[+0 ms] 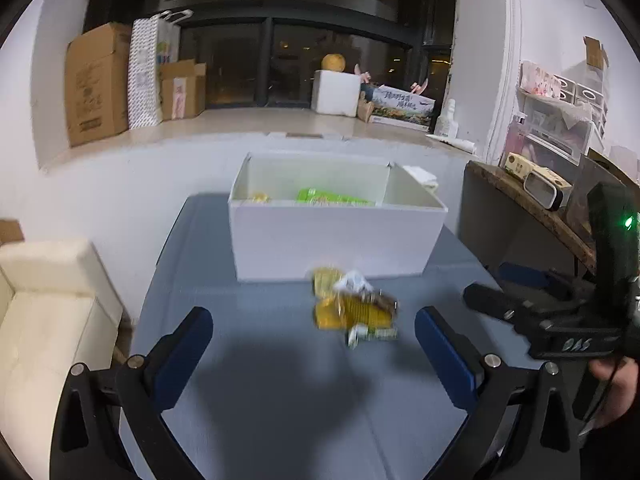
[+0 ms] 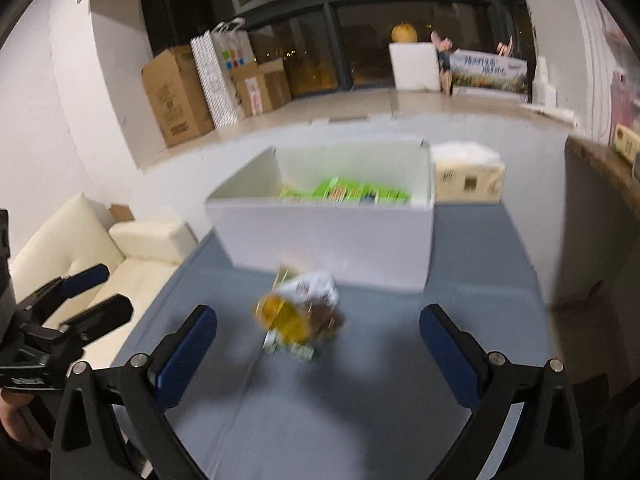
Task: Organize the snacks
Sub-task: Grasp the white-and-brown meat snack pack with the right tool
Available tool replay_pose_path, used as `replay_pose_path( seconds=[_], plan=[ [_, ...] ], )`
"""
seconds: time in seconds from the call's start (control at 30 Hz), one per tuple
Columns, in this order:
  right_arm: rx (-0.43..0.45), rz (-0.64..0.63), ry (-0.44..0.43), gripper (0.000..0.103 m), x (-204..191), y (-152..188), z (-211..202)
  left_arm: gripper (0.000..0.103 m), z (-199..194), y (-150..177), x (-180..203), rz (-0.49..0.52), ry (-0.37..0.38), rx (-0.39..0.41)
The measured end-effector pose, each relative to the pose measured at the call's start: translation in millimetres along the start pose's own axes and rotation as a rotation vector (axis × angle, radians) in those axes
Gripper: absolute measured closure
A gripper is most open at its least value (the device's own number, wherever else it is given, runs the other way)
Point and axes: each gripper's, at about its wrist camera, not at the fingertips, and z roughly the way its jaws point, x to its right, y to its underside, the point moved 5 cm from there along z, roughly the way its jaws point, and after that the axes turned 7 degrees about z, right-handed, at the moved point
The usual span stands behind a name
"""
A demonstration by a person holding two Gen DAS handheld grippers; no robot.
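Note:
A small heap of snack packets (image 1: 354, 306), yellow, brown and white, lies on the blue-grey table (image 1: 280, 400) just in front of a white open box (image 1: 340, 240). Inside the box I see a green packet (image 1: 332, 197) and a yellow one (image 1: 258, 199). My left gripper (image 1: 314, 344) is open, its blue pads wide apart, hovering short of the heap. The right gripper (image 2: 318, 344) is open too, with the same heap (image 2: 300, 316) ahead between its fingers; the box (image 2: 332, 236) and green packets (image 2: 348, 192) lie beyond. Each gripper shows at the other view's edge.
A cream sofa (image 1: 44, 312) stands left of the table. A tissue box (image 2: 468, 180) sits behind the white box on the right. A wooden side table (image 1: 532, 200) with small boxes is at the right. Cardboard boxes (image 1: 98, 84) line the window ledge.

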Motion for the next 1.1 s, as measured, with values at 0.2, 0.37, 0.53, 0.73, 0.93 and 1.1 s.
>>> replay_pose_path(
  seconds=[0.2, 0.37, 0.53, 0.73, 0.93, 1.1],
  plan=[
    [-0.058, -0.001, -0.005, 0.0, -2.8, 31.1, 15.7, 0.0, -18.6, 32.6, -9.2, -0.061, 0.008, -0.018],
    [-0.075, 0.022, -0.008, 0.0, -0.7, 24.4, 34.9, 0.0, -23.3, 44.8, -18.9, -0.11, 0.017, -0.022],
    [-0.134, 0.043, 0.002, 0.0, 5.3, 9.2, 80.3, 0.0, -25.0, 52.9, -12.4, -0.095, 0.034, -0.029],
    [-0.188, 0.083, 0.019, 0.0, 15.1, -3.1, 127.4, 0.0, -23.2, 63.3, -5.2, -0.084, 0.049, -0.052],
    [-0.209, 0.078, 0.053, 0.003, 16.6, 6.1, 149.2, 0.0, -17.2, 73.6, -7.6, -0.099, 0.054, -0.079],
    [-0.195, 0.08, 0.086, 0.046, 18.8, 0.4, 146.6, 0.0, -12.7, 75.1, -8.6, -0.112, 0.058, -0.089]
  ],
)
